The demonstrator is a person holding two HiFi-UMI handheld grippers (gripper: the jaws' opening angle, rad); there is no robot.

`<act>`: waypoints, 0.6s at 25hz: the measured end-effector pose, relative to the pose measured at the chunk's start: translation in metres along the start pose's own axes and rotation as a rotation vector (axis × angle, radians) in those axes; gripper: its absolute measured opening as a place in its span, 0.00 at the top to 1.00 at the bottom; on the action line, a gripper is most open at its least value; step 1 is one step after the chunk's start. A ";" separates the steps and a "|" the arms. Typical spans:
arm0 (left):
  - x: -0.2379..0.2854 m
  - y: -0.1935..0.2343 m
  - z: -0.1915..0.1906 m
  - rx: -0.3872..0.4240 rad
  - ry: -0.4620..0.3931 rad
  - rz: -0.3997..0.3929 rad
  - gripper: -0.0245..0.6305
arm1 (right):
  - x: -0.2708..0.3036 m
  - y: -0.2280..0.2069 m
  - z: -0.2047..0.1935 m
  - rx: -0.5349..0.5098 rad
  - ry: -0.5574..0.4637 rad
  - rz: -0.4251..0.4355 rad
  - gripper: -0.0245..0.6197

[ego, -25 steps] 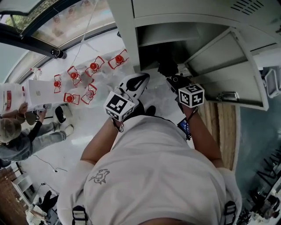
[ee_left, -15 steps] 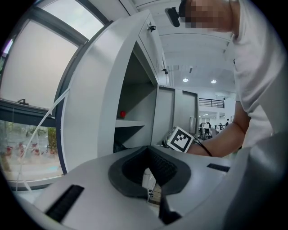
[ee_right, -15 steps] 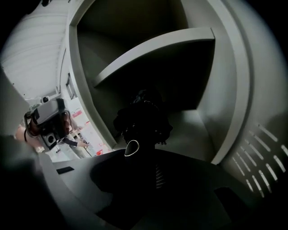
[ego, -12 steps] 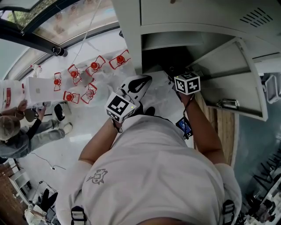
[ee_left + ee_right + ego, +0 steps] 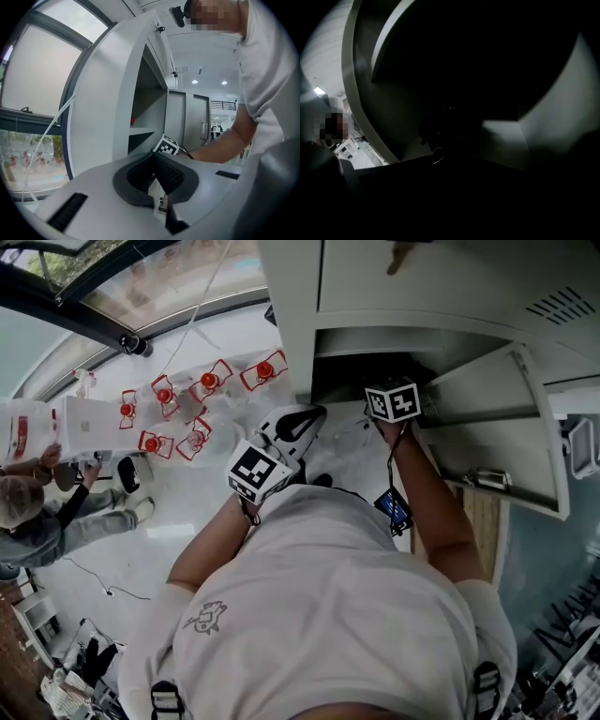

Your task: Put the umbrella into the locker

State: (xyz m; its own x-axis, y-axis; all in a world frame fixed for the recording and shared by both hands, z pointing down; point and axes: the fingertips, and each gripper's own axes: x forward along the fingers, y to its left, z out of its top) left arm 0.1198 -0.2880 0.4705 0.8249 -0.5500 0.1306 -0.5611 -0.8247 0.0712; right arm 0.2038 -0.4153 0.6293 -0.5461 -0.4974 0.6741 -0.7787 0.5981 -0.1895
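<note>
Mostly the risk is in the release: the umbrella [image 5: 445, 129] shows only as a dark lump low in the locker [image 5: 300, 315], with a small glinting ring [image 5: 437, 154] near it. If it is let go while resting on the front lip instead of the floor of the compartment, it would likely roll or tip back out toward the person. A second risk is the door [image 5: 487, 409], which stands open at the right, just beside the right forearm; a careless pull back could knock the arm against it. The right hand-held gripper [image 5: 390, 399] is pushed into the dark opening below the shelf [image 5: 140, 131], arm stretched far forward, marker cube at the mouth of the compartment. Its own view is almost black, so I cannot tell whether its jaws grip the umbrella or have let go. The left hand-held gripper [image 5: 305, 418] hangs outside, nearer and to the left of the opening, elbow bent. It points toward the locker with jaws drawn nearly together and nothing between them.
</note>
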 end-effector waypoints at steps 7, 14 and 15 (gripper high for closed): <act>-0.002 0.007 0.005 0.025 -0.003 0.016 0.95 | 0.023 -0.004 0.013 -0.064 0.025 -0.014 0.71; 0.002 0.009 0.008 0.020 -0.007 0.012 0.95 | 0.031 -0.006 0.024 -0.096 0.043 -0.029 0.71; 0.002 0.009 0.008 0.019 -0.007 0.012 0.95 | 0.033 -0.007 0.025 -0.103 0.046 -0.032 0.71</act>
State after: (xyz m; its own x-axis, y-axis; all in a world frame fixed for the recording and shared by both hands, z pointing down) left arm 0.1167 -0.2980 0.4637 0.8184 -0.5609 0.1247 -0.5698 -0.8202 0.0503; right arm 0.1835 -0.4512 0.6348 -0.5050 -0.4889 0.7114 -0.7581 0.6452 -0.0948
